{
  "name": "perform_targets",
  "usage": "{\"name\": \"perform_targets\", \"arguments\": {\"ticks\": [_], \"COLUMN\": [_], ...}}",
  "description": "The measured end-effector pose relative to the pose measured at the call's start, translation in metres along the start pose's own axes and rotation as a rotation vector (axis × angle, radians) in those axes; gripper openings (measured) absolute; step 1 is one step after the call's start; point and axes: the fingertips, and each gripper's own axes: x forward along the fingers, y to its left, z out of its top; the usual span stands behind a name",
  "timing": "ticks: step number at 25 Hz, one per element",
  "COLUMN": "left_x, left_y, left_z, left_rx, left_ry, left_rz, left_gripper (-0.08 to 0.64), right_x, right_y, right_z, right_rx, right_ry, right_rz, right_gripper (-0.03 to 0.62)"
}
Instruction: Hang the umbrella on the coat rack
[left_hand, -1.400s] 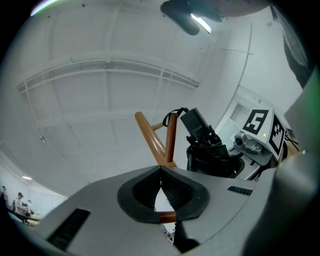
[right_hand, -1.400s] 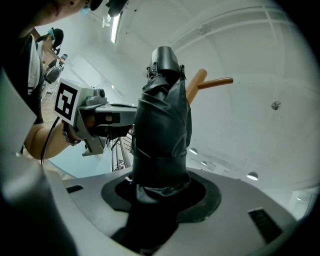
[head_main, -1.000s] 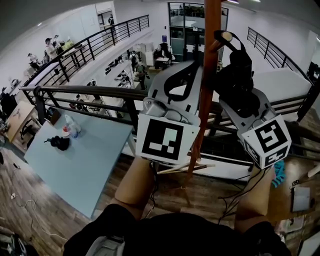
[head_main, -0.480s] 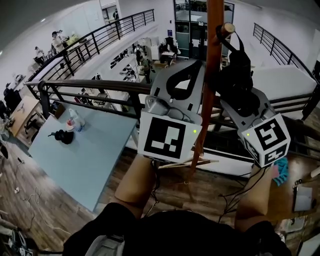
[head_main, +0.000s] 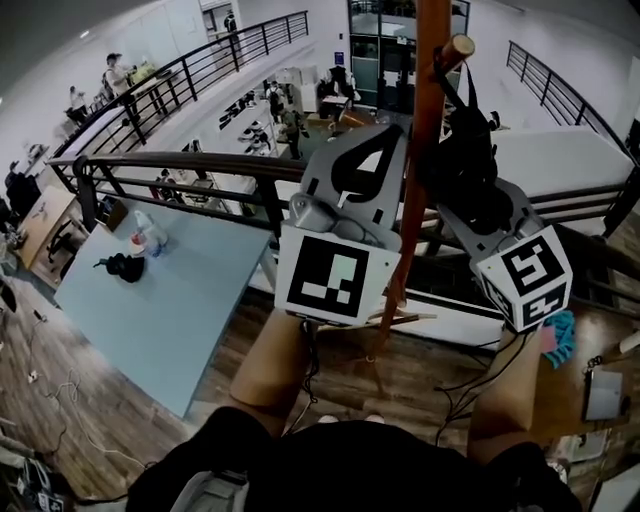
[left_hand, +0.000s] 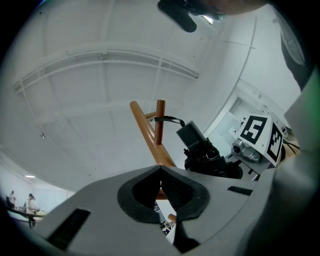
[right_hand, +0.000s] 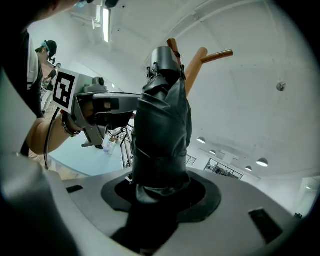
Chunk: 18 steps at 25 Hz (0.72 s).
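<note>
Right gripper (right_hand: 159, 187) clamps the umbrella (right_hand: 162, 120) high so its strap (left_hand: 169, 119) catches the coat rack's peg (head_main: 458, 47) — left gripper (left_hand: 160, 170) idles closed, empty.

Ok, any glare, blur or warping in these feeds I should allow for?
Head view: sharp; fisheye bows the railing. Left gripper view: bright ceiling, coat rack crisp, dark corners. Right gripper view: the dark umbrella fills the centre; a ceiling lamp glares top left.
</note>
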Motion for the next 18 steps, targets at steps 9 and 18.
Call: {"name": "perform_targets", "arguments": {"ticks": [9, 18], "left_x": [0.001, 0.000], "left_y": [-0.004, -0.006], "left_z": [-0.012, -0.020], "left_rx": [-0.020, -0.023], "left_ry": [0.016, 0.042], "left_rz": [-0.001, -0.002], "left_gripper": [0.012, 0.012], "right_x": [0.005, 0.012], "right_y": [0.002, 0.004], "right_z": [-0.016, -0.026], "right_rx": [0.023, 0.060], "right_ry": [0.030, 0.057], "right_rz": [0.020, 0.044], "right_gripper": [0.209, 0.209]}}
